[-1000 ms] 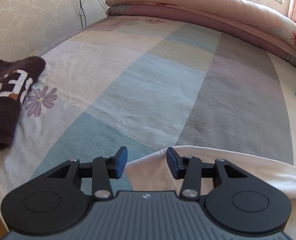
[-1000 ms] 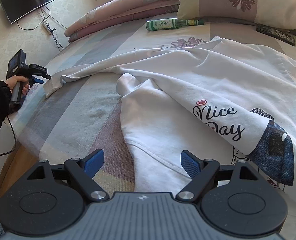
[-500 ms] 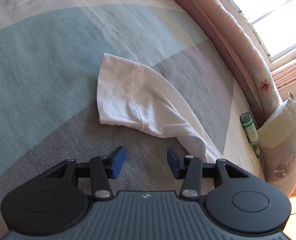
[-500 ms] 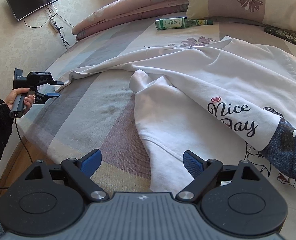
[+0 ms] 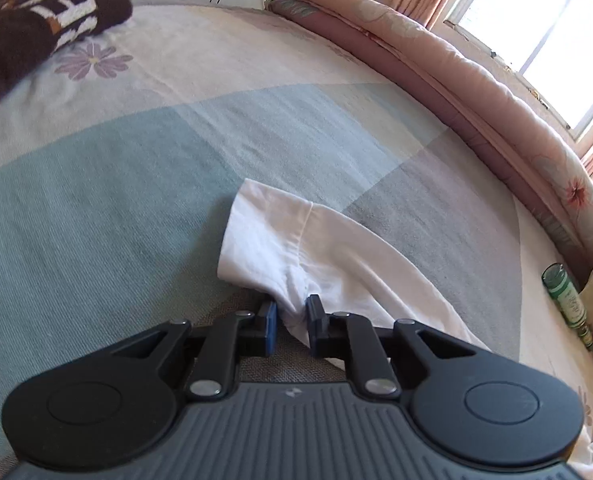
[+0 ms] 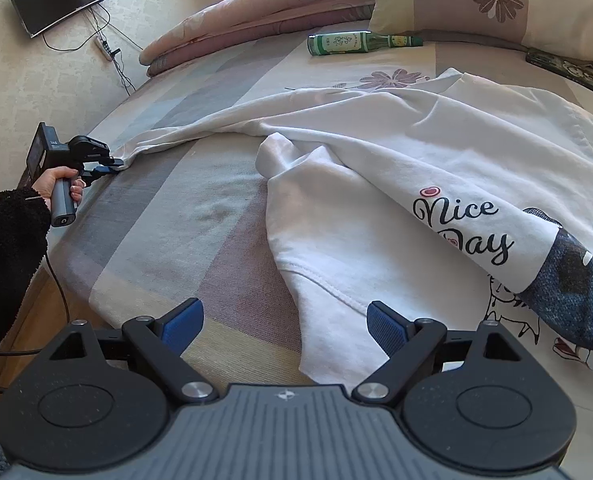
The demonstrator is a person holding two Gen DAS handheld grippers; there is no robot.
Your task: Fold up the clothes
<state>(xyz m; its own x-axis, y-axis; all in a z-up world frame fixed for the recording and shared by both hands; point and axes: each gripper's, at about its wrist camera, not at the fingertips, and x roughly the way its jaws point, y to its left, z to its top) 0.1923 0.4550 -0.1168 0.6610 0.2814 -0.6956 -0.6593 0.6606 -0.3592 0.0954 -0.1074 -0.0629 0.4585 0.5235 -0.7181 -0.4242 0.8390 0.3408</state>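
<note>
Bright daylight from window (image 5: 536,28) far right beyond jaws, glass blown out. Soft shadows under shirt (image 6: 396,184) folds. Strong fisheye bending at edges; dark corners.

White shirt (image 6: 436,168) carries black script "Nice Day" on its folded front, right side of the right wrist view. Brown knit garment (image 5: 36,12), far left in the left wrist view, has white block letters, one reads "E". Green bottle (image 6: 352,42) label, far: print too small to read.
</note>
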